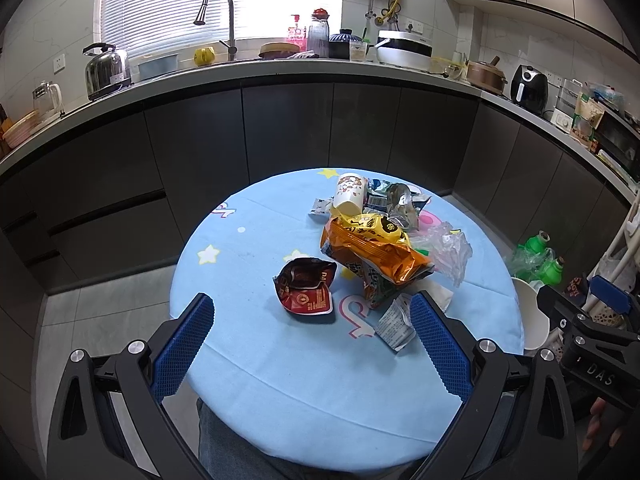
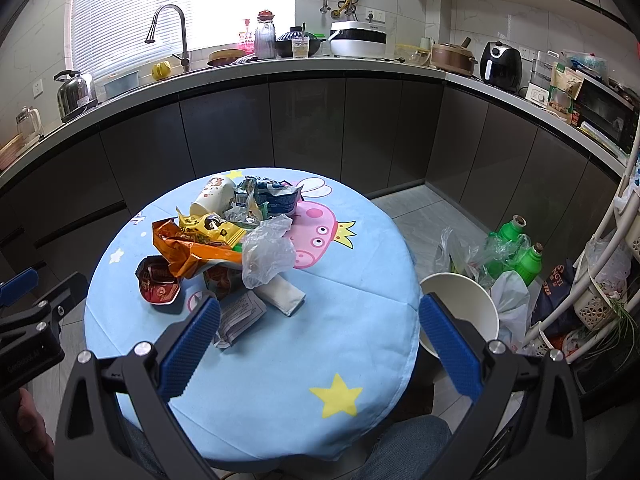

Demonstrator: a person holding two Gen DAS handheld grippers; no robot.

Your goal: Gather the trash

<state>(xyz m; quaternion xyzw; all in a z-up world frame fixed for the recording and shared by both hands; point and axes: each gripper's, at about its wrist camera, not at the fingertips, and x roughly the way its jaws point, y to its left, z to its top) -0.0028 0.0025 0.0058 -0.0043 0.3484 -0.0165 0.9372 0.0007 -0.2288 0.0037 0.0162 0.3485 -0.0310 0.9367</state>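
Tabletop [image 1: 280, 380]: covered in matt, light blue printed cloth, faintly creased. Orange snack bag [image 1: 372, 256] and dark red wrapper [image 1: 306, 286]: glossy, crinkled foil-like film. Clear plastic bag [image 2: 268, 250]: thin, translucent, wrinkled. Paper cup [image 1: 350, 194]: smooth, printed, matt. White bucket [image 2: 460, 312]: smooth, looks like paper or plastic. Left gripper [image 1: 312, 330] and right gripper [image 2: 320, 328]: matt black frames with bright metal bolts; pads [image 1: 184, 348] of rough, knurled blue rubber-like material. Kettle [image 1: 106, 68]: polished metal.
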